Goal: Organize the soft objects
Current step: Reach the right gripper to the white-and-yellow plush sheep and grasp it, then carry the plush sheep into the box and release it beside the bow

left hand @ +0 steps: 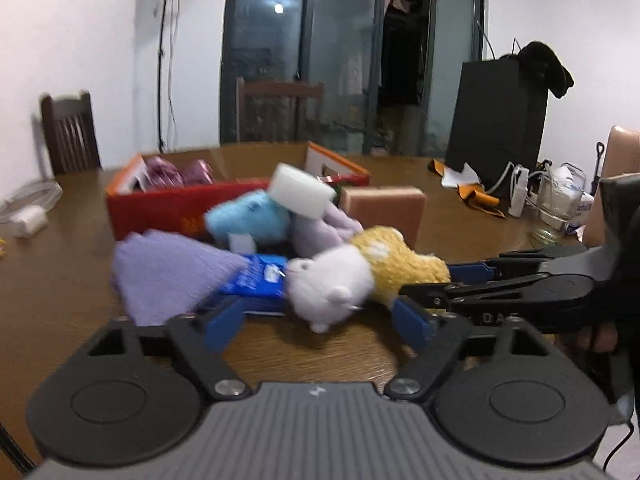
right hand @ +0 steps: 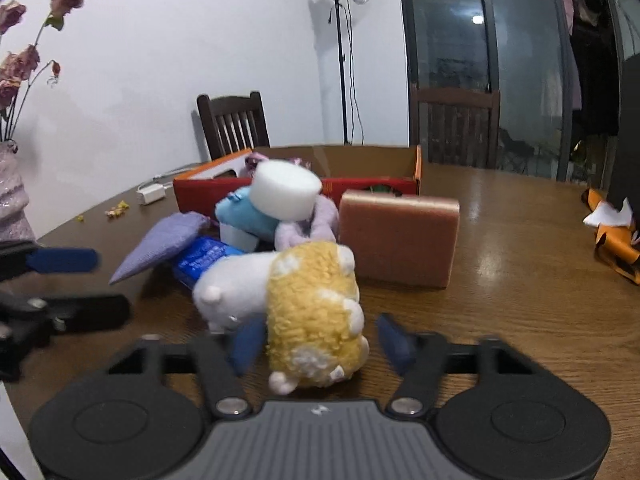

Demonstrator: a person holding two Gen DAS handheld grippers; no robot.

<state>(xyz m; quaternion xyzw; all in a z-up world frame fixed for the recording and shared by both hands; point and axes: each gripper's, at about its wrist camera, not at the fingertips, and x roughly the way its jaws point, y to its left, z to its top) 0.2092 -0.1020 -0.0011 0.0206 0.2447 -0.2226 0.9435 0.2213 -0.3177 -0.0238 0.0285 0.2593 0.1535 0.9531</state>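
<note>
Just in front of the red box [right hand: 296,196], on the counter [right hand: 500,300], the yellow-and-white plush toy [right hand: 308,312] is judged light and squashy; its thick yellow body is best taken. Right gripper [right hand: 320,344] fingers straddle it, unclamped; left gripper [left hand: 320,320] fingers stand apart.

A white-and-yellow plush toy [right hand: 304,304] lies on its side at the near front of the heap, on the brown wooden tabletop [right hand: 520,300]. Just behind it a blue packet [right hand: 200,258] lies flat, partly under a lilac knitted cloth [right hand: 160,240] that drapes toward the left. Further back sits a light-blue plush [right hand: 244,216] with a pale purple plush [right hand: 316,220] beside it, touching. A white foam cylinder [right hand: 286,194] rests tilted on top of those two. A pinkish-brown sponge block [right hand: 398,236] stands on edge to the right. Behind everything, toward the far edge, an open red cardboard box [right hand: 360,184] holds shiny purple items [left hand: 176,174].
</note>
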